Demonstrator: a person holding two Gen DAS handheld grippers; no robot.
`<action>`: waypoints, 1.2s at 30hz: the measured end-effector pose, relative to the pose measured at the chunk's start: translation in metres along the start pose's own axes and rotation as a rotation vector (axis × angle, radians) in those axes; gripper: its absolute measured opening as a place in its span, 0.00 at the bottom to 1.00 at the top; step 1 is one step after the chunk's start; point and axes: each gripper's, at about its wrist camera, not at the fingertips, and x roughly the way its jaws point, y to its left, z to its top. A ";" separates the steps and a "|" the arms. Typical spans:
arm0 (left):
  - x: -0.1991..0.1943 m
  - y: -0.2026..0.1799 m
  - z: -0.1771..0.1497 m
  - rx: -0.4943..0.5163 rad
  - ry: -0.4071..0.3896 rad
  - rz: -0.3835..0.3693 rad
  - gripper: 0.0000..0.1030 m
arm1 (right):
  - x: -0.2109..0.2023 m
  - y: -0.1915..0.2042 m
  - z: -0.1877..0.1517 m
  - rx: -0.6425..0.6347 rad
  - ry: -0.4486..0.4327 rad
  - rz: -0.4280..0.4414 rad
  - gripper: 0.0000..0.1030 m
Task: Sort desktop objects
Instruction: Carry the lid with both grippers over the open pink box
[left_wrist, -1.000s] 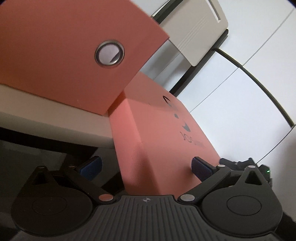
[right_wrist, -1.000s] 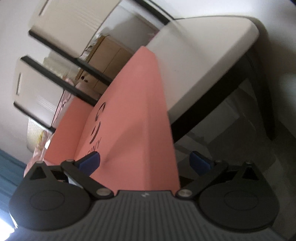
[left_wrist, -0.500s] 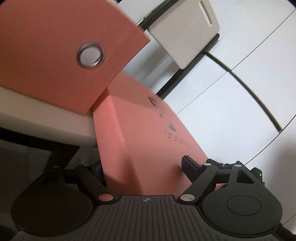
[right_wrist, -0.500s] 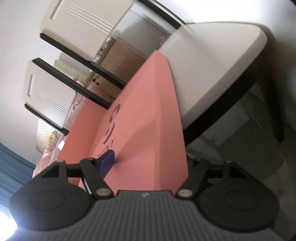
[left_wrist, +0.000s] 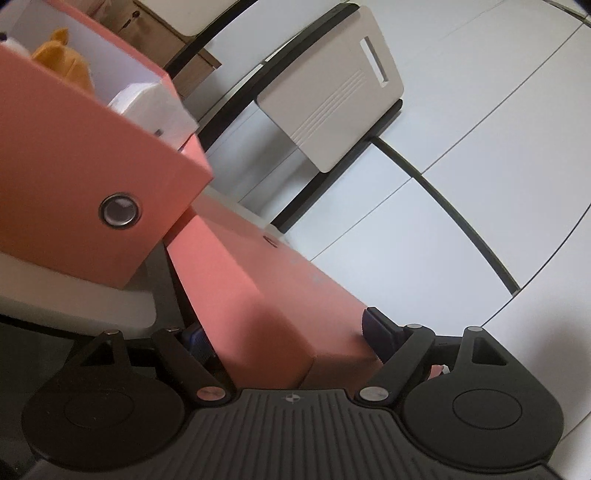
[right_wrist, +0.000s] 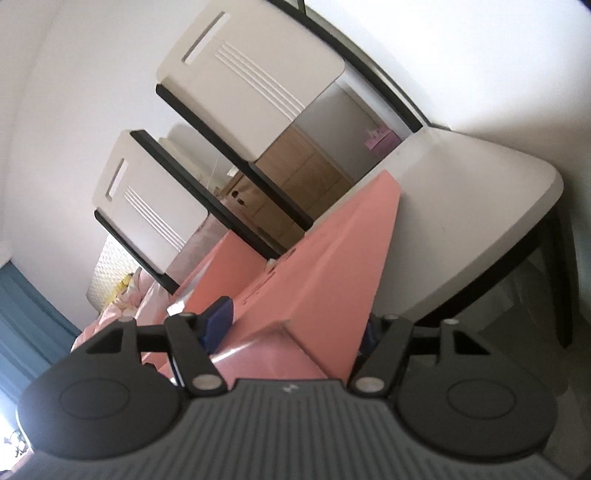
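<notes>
A long pink box lid runs forward between the fingers of my left gripper, which is shut on its near end. The same pink lid also sits in my right gripper, whose jaws are closing, with the blue pads pressing its top and underside. The lid hangs beside the cream table. On the table stands an open pink box with a metal eyelet in its side. An orange plush toy and a white bundle lie inside it.
Cream chair backs on black frames stand behind the lid: one chair back in the left wrist view, two in the right. A wooden cabinet, pink bedding and a blue curtain lie beyond. White floor tiles lie on the right.
Both grippers went from wide open to closed on the pink lid and rose with it. The open box's inside has come into the left wrist view.
</notes>
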 end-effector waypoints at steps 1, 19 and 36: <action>0.000 -0.002 0.001 0.001 0.003 0.000 0.82 | -0.002 0.000 0.001 0.002 -0.004 -0.001 0.66; -0.023 -0.025 0.039 0.087 -0.056 -0.039 0.83 | -0.002 0.034 0.017 -0.058 -0.097 0.069 0.66; -0.089 -0.016 0.101 0.160 -0.217 0.021 0.83 | 0.074 0.098 0.027 -0.093 -0.109 0.210 0.66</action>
